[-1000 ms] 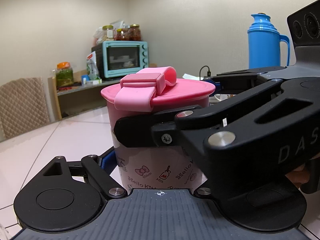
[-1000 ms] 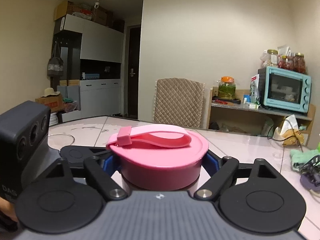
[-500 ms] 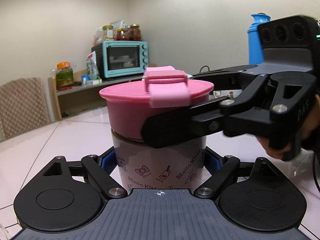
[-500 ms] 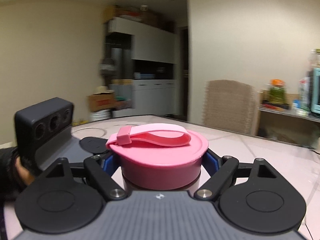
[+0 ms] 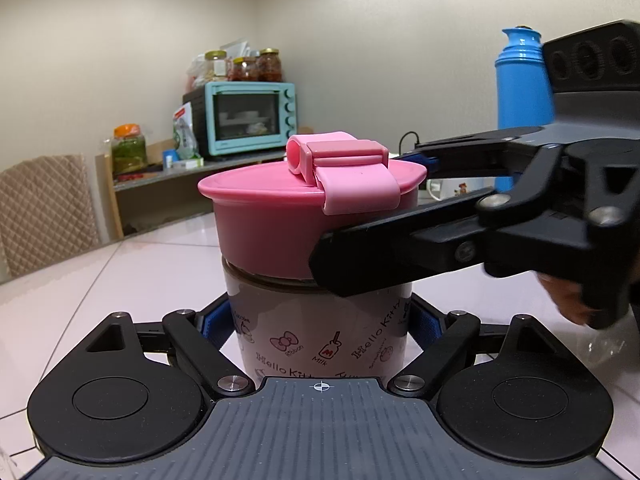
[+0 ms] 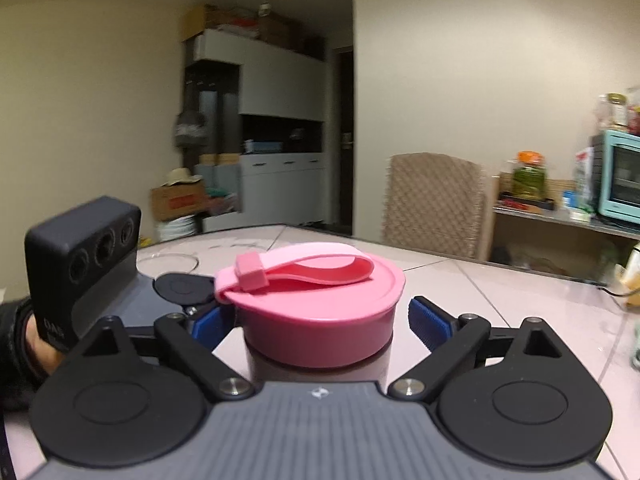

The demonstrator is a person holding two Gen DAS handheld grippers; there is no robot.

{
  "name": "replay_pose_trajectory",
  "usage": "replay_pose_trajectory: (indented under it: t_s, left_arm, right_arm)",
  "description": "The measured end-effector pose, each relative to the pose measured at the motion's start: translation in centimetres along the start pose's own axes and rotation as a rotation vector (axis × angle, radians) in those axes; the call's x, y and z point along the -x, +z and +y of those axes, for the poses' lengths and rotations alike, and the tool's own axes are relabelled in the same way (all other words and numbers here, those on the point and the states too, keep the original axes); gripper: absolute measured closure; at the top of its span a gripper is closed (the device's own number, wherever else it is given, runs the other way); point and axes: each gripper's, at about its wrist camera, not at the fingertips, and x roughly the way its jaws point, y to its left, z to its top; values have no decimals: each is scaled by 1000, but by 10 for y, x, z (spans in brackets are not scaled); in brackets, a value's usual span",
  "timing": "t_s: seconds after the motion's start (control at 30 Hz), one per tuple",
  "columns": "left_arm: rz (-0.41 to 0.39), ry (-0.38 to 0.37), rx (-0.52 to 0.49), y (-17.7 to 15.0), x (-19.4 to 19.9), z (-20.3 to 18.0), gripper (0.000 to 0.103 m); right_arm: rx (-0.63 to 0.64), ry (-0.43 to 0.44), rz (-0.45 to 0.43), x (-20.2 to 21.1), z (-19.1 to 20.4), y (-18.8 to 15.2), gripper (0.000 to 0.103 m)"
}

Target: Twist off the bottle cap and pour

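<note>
A Hello Kitty bottle point(image 5: 320, 332) with a wide pink screw cap point(image 5: 280, 220) and pink strap stands upright on the pale table. My left gripper point(image 5: 320, 320) is shut on the bottle's body, blue pads against its sides. My right gripper point(image 6: 320, 320) straddles the cap point(image 6: 320, 312) from the right and stands open: the blue pads point(image 6: 430, 324) sit a little off the cap's sides. The right gripper also shows in the left wrist view point(image 5: 500, 216), level with the cap. The bottle's contents are hidden.
A blue thermos point(image 5: 522, 80) stands behind at the right. A white mug point(image 5: 452, 189) sits behind the right gripper. A quilted chair point(image 6: 436, 204) and a shelf with a teal oven point(image 5: 252, 118) lie beyond the table's far edge.
The right gripper turned the cap, so the strap swung from left to right in the left wrist view. It has now let go, with gaps at the pads.
</note>
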Motion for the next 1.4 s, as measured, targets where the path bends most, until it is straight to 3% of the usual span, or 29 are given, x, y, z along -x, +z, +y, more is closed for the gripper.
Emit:
replay_pose_trajectory:
  t_s: [0.37,0.77,0.9,1.2,1.33,1.4]
  left_arm:
    - [0,0,0,0,0,0,13]
    - [0,0,0,0,0,0,13]
    - [0,-1,1,0,0,-1,13]
    - [0,0,0,-1,0,-1,13]
    - [0,0,1,-1,0,-1,13]
    - [-1,0,0,-1,0,-1,13]
  right_arm:
    - [-24,-209,-33,-11,28,-6,6]
    - [-59,-236,-32,-22,31,-14,18]
    - [-42,-173,-32,-18,23,-14,18]
    - [69,181,-26,-16,-30,-11,18]
    - [110,256,-26,-17,-39,-7,18]
    - [116,253,-23,-16,-38,-5,18]
